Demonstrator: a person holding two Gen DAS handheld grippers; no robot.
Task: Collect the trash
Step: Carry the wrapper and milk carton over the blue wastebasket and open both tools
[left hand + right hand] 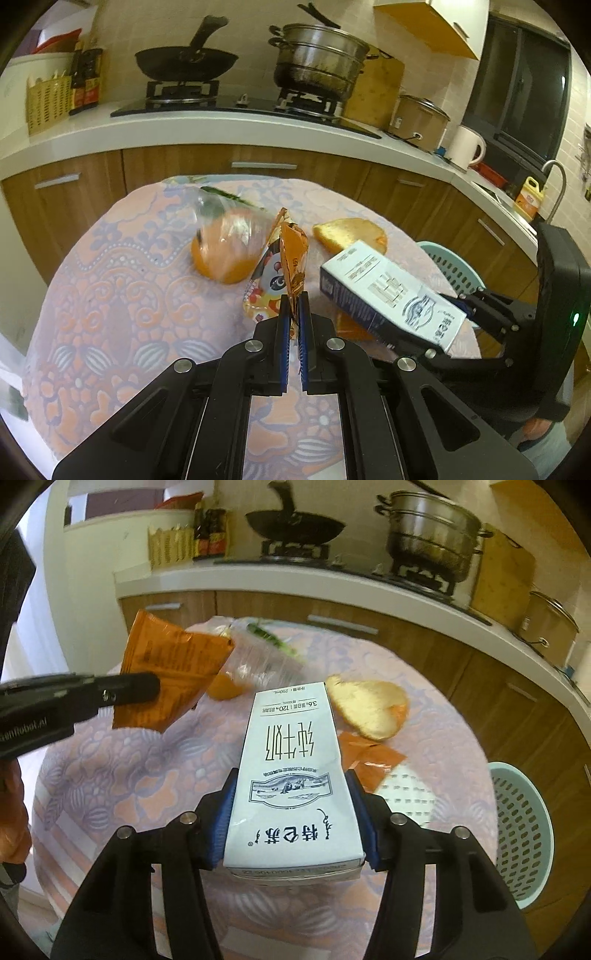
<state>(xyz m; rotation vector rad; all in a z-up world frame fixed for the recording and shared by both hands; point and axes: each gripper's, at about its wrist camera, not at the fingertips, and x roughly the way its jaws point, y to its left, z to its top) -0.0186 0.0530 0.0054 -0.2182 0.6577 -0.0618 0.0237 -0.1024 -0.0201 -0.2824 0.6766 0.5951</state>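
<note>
The milk carton (291,775) is clamped across its width between the blue pads of the right gripper (291,812), held above the round table (110,775). Its long axis runs straight forward along the fingers, its far end pointing toward the kitchen counter (258,578); the printed face looks up. From the left wrist view the same carton (388,291) slants up and to the left from the right gripper (461,314), clear of the tablecloth.

The orange snack wrapper (293,266) is pinched by its lower edge in the left gripper (294,306), whose pads are pressed together on the thin foil. It stands nearly upright, long axis vertical, its torn top pointing up. In the right wrist view the wrapper (170,675) hangs in the air to the left of the carton, gripped by the left gripper (147,690).

On the table beyond lie an orange under a clear plastic bag (225,243), a cartoon-printed snack packet (266,291) just behind the held wrapper, a piece of fruit peel (369,709) with its pale inside up, and a flat orange sachet (373,760) beside the peel. A pale green perforated basket (524,834) stands beside the table, to the right and lower down. A wok (186,62) and a steamer pot (317,59) sit on the stove on the counter.
</note>
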